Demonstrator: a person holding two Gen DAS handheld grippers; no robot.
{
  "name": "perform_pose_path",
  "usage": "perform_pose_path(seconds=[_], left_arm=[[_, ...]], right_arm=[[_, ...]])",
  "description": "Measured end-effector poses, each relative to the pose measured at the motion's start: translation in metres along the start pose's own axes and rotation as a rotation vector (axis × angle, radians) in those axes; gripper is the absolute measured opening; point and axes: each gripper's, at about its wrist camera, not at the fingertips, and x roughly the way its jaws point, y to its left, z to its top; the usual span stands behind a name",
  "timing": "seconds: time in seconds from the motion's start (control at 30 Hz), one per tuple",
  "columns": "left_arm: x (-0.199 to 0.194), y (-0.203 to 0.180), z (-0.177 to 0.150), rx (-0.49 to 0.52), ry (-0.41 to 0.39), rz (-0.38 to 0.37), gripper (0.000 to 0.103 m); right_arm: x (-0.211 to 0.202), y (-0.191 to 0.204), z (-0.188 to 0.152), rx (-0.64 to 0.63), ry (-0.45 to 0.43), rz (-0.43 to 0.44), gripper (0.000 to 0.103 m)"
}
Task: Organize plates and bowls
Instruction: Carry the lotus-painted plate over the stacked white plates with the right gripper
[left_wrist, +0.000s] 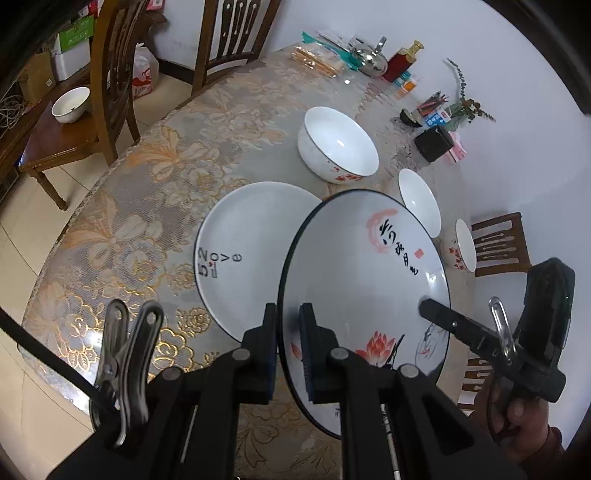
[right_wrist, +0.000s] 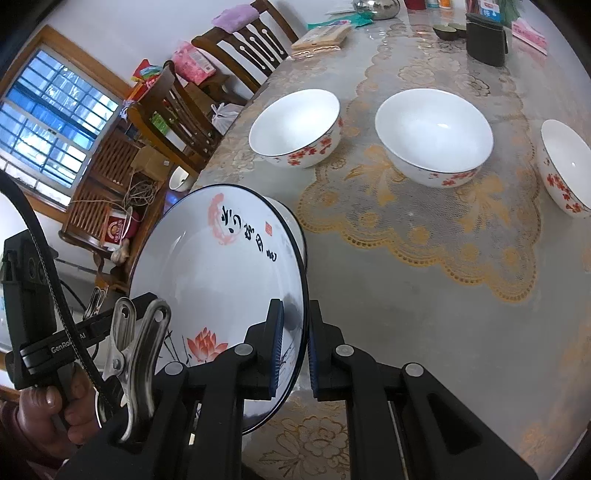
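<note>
lotus plate (left_wrist: 365, 280) hides part of the lettered plate (left_wrist: 251, 254); rightmost bowl (right_wrist: 565, 170) cut by the edge

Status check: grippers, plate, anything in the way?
Left gripper and right gripper shut on lotus plate, tilted above table. Second plate lies below. Bowls stand apart.

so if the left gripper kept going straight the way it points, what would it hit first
Probably the plain white plate lying on the table, just beyond the lotus plate the left gripper is clamped on; depth is hard to judge.
</note>
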Motion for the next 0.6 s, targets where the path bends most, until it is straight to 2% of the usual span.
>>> perform_pose_path(seconds=[0.5,0.6], left_arm=[[0.006,0.028,0.007,-0.026,0.011,0.016,0.012],[0.004,0.026,0.010,0.004,-0.001,0.034,0.012]], right_arm=[[0.022,0.020,0.005,-0.012,0.016,-0.008,0.013],[0.022,0.023,0.006,-0.011,0.018,-0.006,0.013]])
